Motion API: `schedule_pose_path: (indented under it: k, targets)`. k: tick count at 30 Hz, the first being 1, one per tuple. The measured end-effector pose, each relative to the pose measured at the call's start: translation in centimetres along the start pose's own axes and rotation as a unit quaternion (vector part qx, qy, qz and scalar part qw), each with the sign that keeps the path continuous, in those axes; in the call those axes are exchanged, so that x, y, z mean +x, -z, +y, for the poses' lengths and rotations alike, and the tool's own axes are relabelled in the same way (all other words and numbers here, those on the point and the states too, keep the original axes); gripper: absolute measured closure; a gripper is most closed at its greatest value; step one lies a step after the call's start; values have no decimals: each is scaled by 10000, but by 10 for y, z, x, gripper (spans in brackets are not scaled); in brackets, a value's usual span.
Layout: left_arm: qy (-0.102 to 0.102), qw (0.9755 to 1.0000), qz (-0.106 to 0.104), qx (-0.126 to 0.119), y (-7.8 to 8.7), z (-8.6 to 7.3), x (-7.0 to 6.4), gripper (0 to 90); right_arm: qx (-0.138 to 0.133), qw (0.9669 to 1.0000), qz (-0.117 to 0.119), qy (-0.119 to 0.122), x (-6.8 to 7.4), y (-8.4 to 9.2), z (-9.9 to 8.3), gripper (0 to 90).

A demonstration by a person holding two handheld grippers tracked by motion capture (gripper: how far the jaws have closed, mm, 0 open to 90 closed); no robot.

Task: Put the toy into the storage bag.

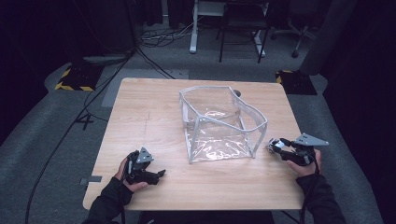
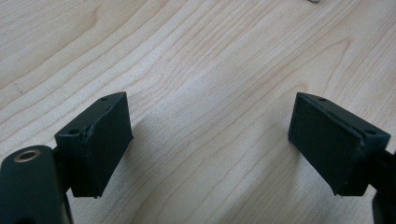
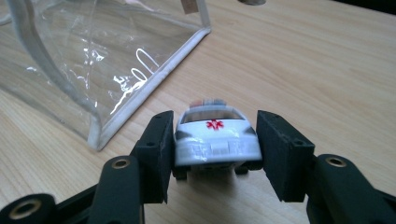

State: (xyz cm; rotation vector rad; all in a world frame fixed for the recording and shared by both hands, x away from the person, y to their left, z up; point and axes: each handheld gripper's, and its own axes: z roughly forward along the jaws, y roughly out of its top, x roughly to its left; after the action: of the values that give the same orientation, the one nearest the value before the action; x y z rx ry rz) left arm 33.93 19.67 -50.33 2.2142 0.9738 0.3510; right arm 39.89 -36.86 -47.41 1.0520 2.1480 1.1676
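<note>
The toy car [image 3: 217, 137] sits right up close between the two black pads of the right gripper [image 3: 217, 154], a small white one with a red mark on its rear window and what looks like a light bar on the roof, though that part is blurred. The jaws are clamped on its sides, and its wheels are at or just above the wooden table [image 3: 327, 70]; I cannot tell which. From above, the right gripper [image 1: 276, 145] holds the car [image 1: 272, 146] near the table's right edge, just beside the clear bag [image 1: 219, 123].

The left gripper [image 2: 208, 140] has its jaws spread wide with nothing between them, only bare wood beneath. It rests near the front left of the table [image 1: 140, 116], well apart from the bag.

The bag [image 3: 93, 60] stands open at the top, its white-trimmed rim sagging unevenly. If the car is bound for it, the grip should stay square on the car's flanks, and the lift must clear the near rim before going over. That soft wall is the obstacle; the idle left gripper [image 1: 154, 175] could steady it. A small grey thing [image 1: 236, 93] lies behind the bag.
</note>
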Motion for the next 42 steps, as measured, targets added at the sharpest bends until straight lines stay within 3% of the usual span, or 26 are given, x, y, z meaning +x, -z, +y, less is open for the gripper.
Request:
schedule_pose_path:
  k: [4, 11, 30, 42]
  targets:
    - [5, 10000, 2, 0, 0, 0, 0, 137, 10, 9999, -88, 139, 2, 4, 6, 488]
    - [12, 10000, 3, 0, 0, 0, 0, 137, -72, 9999, -86, 62, 1, 6, 11, 488]
    - [64, 10000, -31, 11, 0, -1, -1, 137, -176, 9996, -80, 222, 5, 13, 38, 487]
    - [64, 10000, -32, 13, 0, -1, -1, 137, -302, 9993, -90, 183, 2, 21, 57, 488]
